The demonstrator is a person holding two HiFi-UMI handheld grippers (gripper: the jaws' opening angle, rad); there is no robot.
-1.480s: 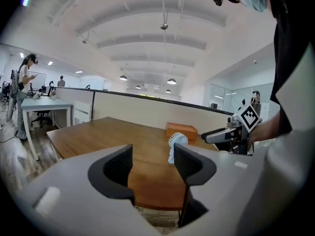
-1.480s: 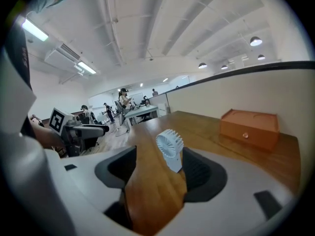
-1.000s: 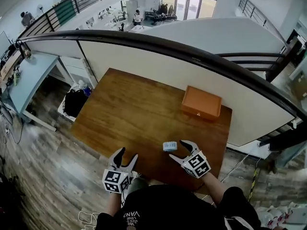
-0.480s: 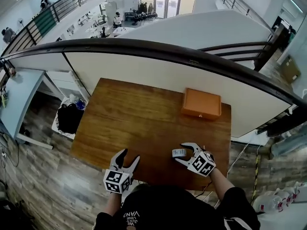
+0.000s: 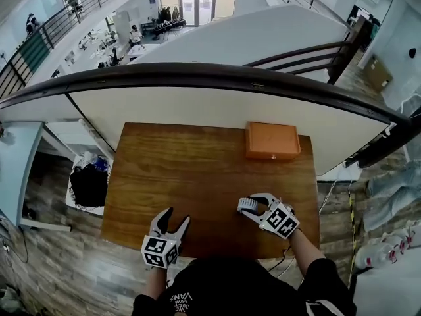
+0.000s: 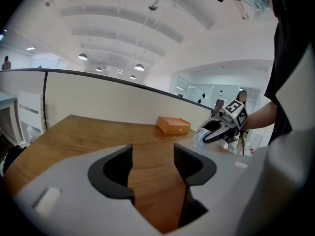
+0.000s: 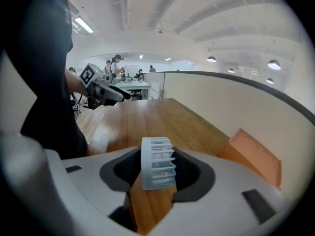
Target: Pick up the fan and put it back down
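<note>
Pale-blue slatted fan (image 7: pixel 157 162): upright between the right gripper (image 5: pixel 252 207) jaws, which have just been closing and clamp its sides; its base is hidden. Orange box (image 5: pixel 272 141), beyond those jaws on the wooden table (image 5: pixel 184 170): shut, contents unseen. Left gripper (image 6: pixel 152 162): jaws apart, empty.

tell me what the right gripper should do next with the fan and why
Probably a short lift straight up. The right gripper's jaws have just been closing, and the small white fan stands between them with both pads against its sides, so the grip looks made. The fan seems to sit low on the wooden table, so the pick-up is not yet done.
</note>
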